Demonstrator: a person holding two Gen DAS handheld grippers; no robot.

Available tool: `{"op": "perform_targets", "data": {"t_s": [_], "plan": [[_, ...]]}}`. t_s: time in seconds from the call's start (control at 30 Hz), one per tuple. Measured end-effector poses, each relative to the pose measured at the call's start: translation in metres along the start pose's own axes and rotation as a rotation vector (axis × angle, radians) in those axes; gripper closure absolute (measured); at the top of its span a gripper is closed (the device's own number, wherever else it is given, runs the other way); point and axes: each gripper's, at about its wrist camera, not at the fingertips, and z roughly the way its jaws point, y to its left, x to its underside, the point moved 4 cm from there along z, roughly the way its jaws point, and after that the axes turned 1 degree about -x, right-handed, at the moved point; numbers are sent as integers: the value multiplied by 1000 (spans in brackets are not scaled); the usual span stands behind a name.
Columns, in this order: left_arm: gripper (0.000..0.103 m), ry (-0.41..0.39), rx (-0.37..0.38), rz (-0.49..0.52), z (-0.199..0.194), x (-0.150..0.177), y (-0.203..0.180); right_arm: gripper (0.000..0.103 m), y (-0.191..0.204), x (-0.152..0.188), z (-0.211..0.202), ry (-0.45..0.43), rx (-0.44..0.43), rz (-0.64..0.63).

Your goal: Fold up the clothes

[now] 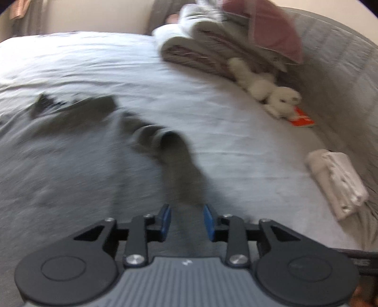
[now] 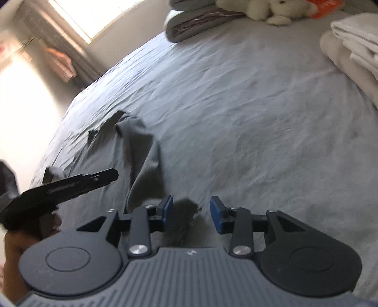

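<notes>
A dark grey garment (image 1: pixel 179 163) lies bunched on the light grey bedsheet (image 1: pixel 236 146). In the left wrist view a strip of it runs back between the blue pads of my left gripper (image 1: pixel 187 220), whose jaws stand apart around the cloth. In the right wrist view the same garment (image 2: pixel 144 160) rises in a fold ahead. My right gripper (image 2: pixel 191 216) is open, with a dark edge of cloth (image 2: pixel 183 217) lying between its pads. The other gripper (image 2: pixel 59 189) shows at the left of the right wrist view. Both views are motion-blurred.
A white stuffed animal (image 1: pixel 271 94) and an orange item (image 1: pixel 303 119) lie by the grey headboard. Folded bedding (image 1: pixel 212 42) is stacked at the far end. A folded white cloth (image 1: pixel 335 181) lies at the right. A window (image 2: pixel 94 16) is at the back left.
</notes>
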Motion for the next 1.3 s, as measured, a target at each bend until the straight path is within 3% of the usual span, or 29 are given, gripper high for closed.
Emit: {"op": "perform_targets", "data": {"t_s": [0.17, 0.23, 0.27, 0.43, 0.47, 0.5, 0.57, 0.67, 0.77, 0.93, 1.0, 1.1, 1.3], "plan": [[62, 64, 30, 58, 21, -15, -29, 63, 19, 14, 15, 29, 65, -172], [61, 119, -14, 89, 35, -19, -36, 84, 27, 21, 18, 32, 89, -261], [61, 145, -49, 110, 42, -20, -39, 88, 32, 24, 20, 34, 101, -305], [62, 252, -184, 184, 65, -21, -46, 93, 27, 23, 14, 51, 59, -304], [67, 263, -199, 188, 68, -21, -45, 93, 26, 23, 12, 46, 61, -304], [82, 273, -214, 192, 70, -21, -45, 93, 25, 22, 11, 40, 65, -304], [96, 284, -228, 201, 73, -20, -45, 93, 24, 20, 8, 29, 73, -304], [100, 272, -226, 173, 72, -21, -47, 93, 22, 18, 4, 11, 86, -305], [100, 224, -126, 74, 68, -28, -48, 93, 20, 13, -6, -39, 146, -301], [100, 154, 26, -137, 68, -51, -47, 94, 22, -21, -30, -227, 341, -295], [100, 124, 60, -161, 72, -61, -54, 94, 24, -34, -40, -303, 420, -292], [100, 75, 113, -169, 80, -79, -64, 94, 15, -66, -51, -384, 418, -258], [99, 37, 174, -144, 117, -101, -74, 95, -24, -132, -24, -417, 477, -262]]}}
